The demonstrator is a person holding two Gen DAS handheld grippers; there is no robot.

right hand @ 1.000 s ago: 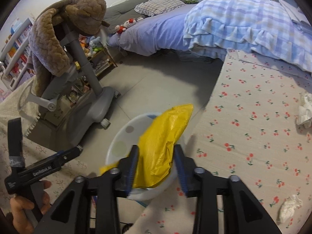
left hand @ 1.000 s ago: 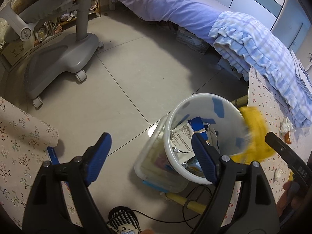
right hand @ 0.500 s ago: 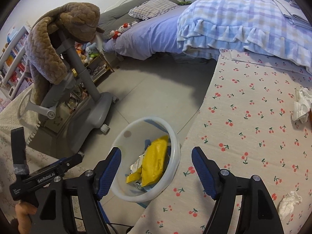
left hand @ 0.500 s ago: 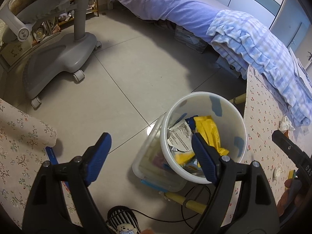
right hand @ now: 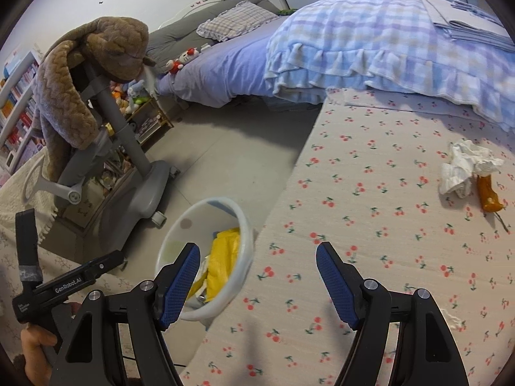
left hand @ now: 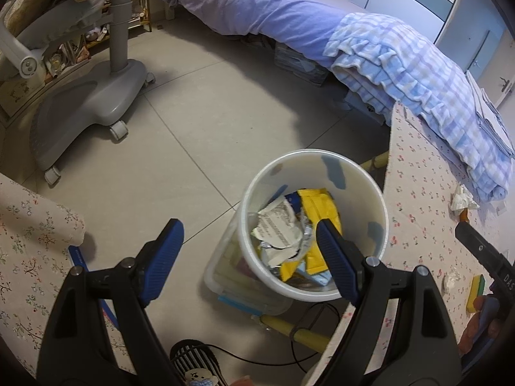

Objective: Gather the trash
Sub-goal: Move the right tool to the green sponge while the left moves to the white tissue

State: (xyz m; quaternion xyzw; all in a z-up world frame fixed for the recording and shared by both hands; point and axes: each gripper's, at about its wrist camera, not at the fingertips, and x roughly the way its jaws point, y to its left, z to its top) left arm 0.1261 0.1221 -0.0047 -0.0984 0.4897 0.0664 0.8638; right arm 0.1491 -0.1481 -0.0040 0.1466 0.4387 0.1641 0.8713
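A: With both views checked, what is the gripper state?

B: Left gripper (left hand: 248, 244) spread wide, nothing between the pads, hanging over the floor beside the bin (left hand: 313, 225). Right gripper (right hand: 257, 276) has just been opening; jaws now apart and empty, above the desk's (right hand: 386, 225) left edge.

A: Location of the trash?

B: Yellow wrapper (left hand: 318, 209) lies inside the bin, on top of crumpled paper (left hand: 276, 222) and foil. Bin stands on the floor, just beside the desk's left edge, resting against a clear box (left hand: 225, 273).

A: Anything on the desk?

B: Wad of tissue (right hand: 466, 167) near the far right edge, touching an orange piece (right hand: 487, 194). In the left view, a small white scrap (left hand: 450, 281) near the front edge, with a yellow-green block (left hand: 476, 292) just beside it.

A: Hands?

B: A hand (right hand: 35, 350) grips the left handle, bottom-left of the right view.
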